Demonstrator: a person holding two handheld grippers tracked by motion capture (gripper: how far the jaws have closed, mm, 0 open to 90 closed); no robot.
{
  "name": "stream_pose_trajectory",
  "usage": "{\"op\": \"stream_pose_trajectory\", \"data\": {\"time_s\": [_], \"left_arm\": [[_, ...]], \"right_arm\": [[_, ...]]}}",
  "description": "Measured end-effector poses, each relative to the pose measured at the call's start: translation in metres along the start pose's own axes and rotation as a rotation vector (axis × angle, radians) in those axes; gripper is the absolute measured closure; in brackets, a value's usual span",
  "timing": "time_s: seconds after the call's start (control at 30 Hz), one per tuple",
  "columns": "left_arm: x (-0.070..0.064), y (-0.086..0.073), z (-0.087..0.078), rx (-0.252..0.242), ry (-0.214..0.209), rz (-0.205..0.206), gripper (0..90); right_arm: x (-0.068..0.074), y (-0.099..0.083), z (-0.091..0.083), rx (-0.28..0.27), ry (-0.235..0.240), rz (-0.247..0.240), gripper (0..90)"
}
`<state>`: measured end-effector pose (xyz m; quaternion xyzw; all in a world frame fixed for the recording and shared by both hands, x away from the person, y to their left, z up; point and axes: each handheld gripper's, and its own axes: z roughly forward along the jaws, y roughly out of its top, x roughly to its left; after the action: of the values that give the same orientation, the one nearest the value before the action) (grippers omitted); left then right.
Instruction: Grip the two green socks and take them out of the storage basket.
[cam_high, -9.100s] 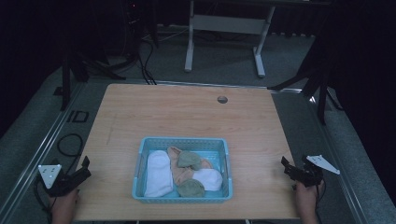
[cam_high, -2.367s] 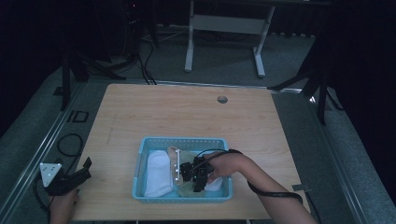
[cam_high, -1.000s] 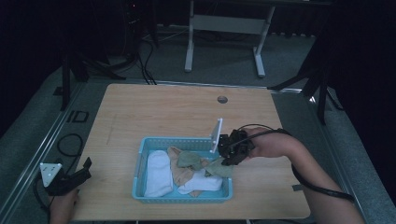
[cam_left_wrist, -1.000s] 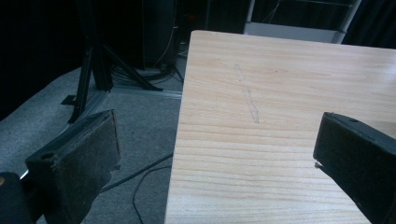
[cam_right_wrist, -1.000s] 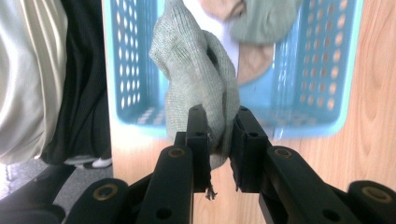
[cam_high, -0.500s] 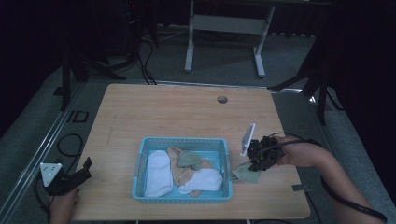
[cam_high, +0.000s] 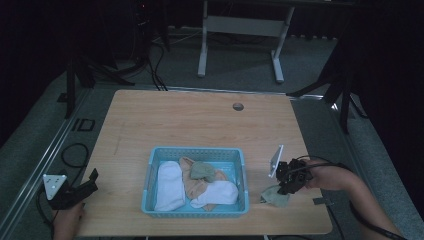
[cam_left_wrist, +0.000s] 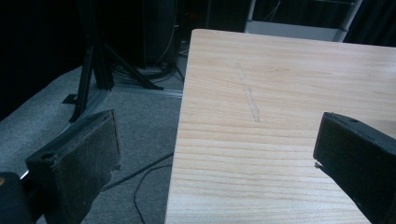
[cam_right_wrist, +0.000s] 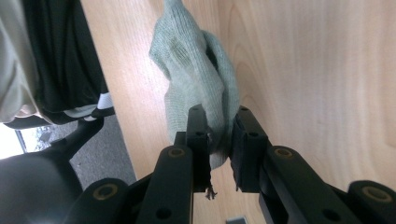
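1. Your light wooden table (cam_high: 200, 125) stands on grey carpet in a dark room.
2. Your right gripper (cam_right_wrist: 218, 135) pinches a crumpled sage-green knitted sock (cam_right_wrist: 196, 79) right of the blue plastic basket (cam_high: 195, 152).
3. Your left gripper (cam_left_wrist: 210, 158) gapes empty.

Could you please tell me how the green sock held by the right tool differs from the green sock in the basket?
The held green sock is outside the blue basket, over the table's right front part; the basket green sock lies inside. The held one is pinched in the right tool; the basket one is untouched, resting on an orange sock. Both are pale green knit and crumpled.
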<state>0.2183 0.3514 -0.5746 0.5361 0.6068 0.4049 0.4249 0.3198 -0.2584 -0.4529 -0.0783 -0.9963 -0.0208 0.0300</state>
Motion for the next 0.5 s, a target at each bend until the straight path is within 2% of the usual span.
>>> {"op": "stream_pose_trajectory", "data": {"time_s": [0.17,0.27,0.3,0.5], "left_arm": [[0.000,0.000,0.000,0.001,0.000,-0.001,0.7],[0.000,0.000,0.000,0.004,0.000,0.000,0.7],[0.000,0.000,0.000,0.004,0.000,0.000,0.7],[0.000,0.000,0.000,0.000,0.001,0.002,0.7]], "right_arm": [[-0.006,-0.001,0.021,0.024,0.015,0.016,77.1],[-0.010,-0.001,0.026,0.038,0.002,0.024,67.4],[-0.011,-0.001,0.025,0.038,-0.001,0.030,62.8],[-0.017,0.002,0.005,0.005,-0.053,0.049,57.8]]}}
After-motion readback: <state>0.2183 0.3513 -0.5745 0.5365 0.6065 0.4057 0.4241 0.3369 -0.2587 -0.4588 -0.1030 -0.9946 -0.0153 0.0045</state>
